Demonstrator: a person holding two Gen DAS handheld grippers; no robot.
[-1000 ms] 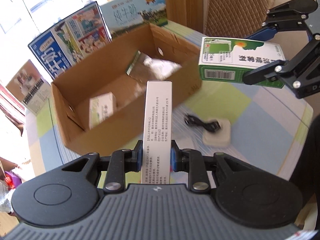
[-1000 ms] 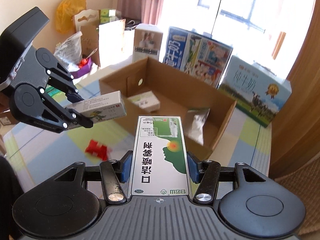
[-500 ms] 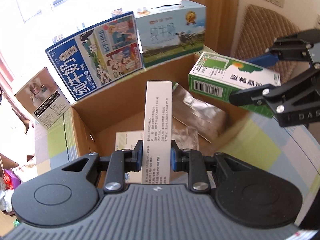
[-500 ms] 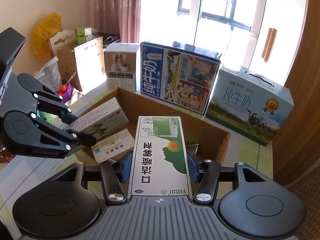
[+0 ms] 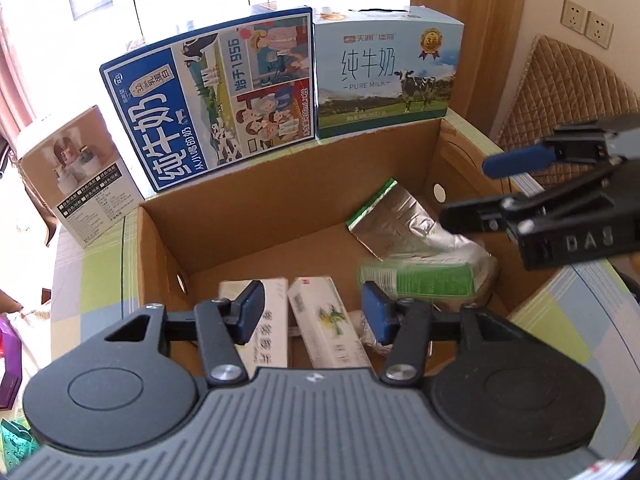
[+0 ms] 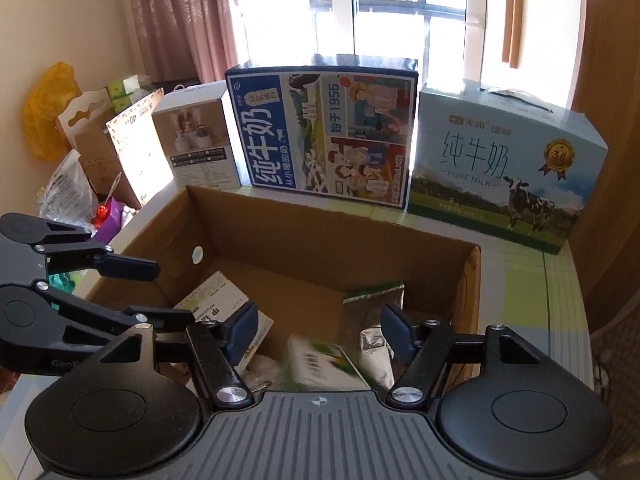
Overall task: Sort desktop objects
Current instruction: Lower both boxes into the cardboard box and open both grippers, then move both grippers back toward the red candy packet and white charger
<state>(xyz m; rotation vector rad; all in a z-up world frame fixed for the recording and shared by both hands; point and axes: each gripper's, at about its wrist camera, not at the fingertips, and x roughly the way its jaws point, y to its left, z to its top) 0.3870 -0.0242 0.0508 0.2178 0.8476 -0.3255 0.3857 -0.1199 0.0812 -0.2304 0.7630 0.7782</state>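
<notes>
Both grippers hang over the open cardboard box (image 5: 280, 188), and their jaws are opening. My left gripper (image 5: 314, 312) has nothing pressed between its blue pads. Below it, a narrow white box (image 5: 326, 326) lies on the box floor beside another white box (image 5: 262, 334). A green-and-white box (image 5: 420, 278), blurred, drops free under my right gripper (image 5: 466, 190). In the right wrist view the right gripper (image 6: 319, 328) stands open above that blurred green box (image 6: 320, 364), with the left gripper (image 6: 172, 292) at the left. A silver foil pouch (image 5: 400, 224) lies inside the cardboard box.
Behind the cardboard box stand a blue milk carton case (image 5: 216, 104), a pale "Pure Milk" case (image 5: 384, 76) and a small beige box (image 5: 80, 176). A quilted chair back (image 5: 568, 92) is at the right. Bags and a yellow sack (image 6: 44, 116) crowd the left.
Both grippers moved forward over the cardboard box and opened. The narrow white box left the left jaws and the green box left the right jaws; both are now down in the box.
</notes>
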